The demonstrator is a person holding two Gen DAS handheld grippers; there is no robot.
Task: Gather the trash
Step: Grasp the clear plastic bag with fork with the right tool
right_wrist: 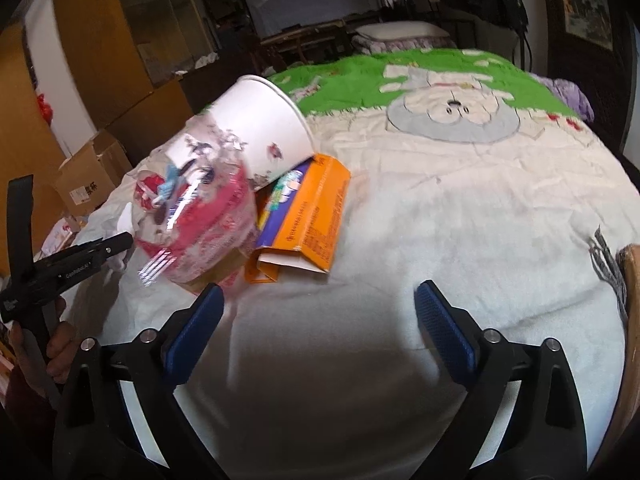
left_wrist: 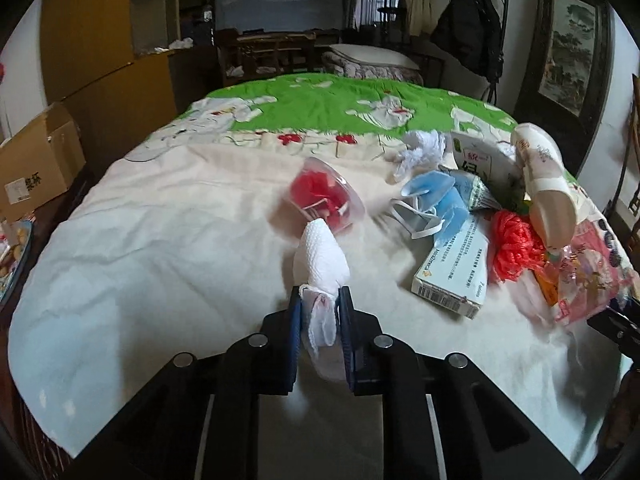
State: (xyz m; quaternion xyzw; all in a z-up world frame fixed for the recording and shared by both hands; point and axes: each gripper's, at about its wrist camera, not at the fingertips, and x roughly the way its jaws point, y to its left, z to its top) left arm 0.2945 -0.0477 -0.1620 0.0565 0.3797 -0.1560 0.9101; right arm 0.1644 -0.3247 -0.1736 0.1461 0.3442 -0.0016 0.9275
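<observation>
My left gripper (left_wrist: 320, 300) is shut on a crumpled white tissue (left_wrist: 320, 258), which sticks up above the pale bedspread (left_wrist: 160, 240). Just beyond it a clear plastic cup (left_wrist: 326, 196) with red scraps inside lies on its side. To the right lies a heap of trash: a blue face mask (left_wrist: 430, 200), a white medicine box (left_wrist: 456, 276), a red plastic wad (left_wrist: 514, 246) and a paper cup (left_wrist: 548, 184). My right gripper (right_wrist: 318, 308) stands open over bare bedspread, with a clear printed wrapper (right_wrist: 196, 216), a white paper cup (right_wrist: 260, 132) and an orange box (right_wrist: 308, 216) ahead on its left.
A bed with a green and cream cover (left_wrist: 328, 100) fills both views. Cardboard boxes (left_wrist: 36, 168) stand beside it on the left. Dark wooden furniture (left_wrist: 272, 52) and hanging coats (left_wrist: 468, 28) are at the far end. A hand holding the left gripper's body (right_wrist: 60, 272) shows at the right wrist view's left edge.
</observation>
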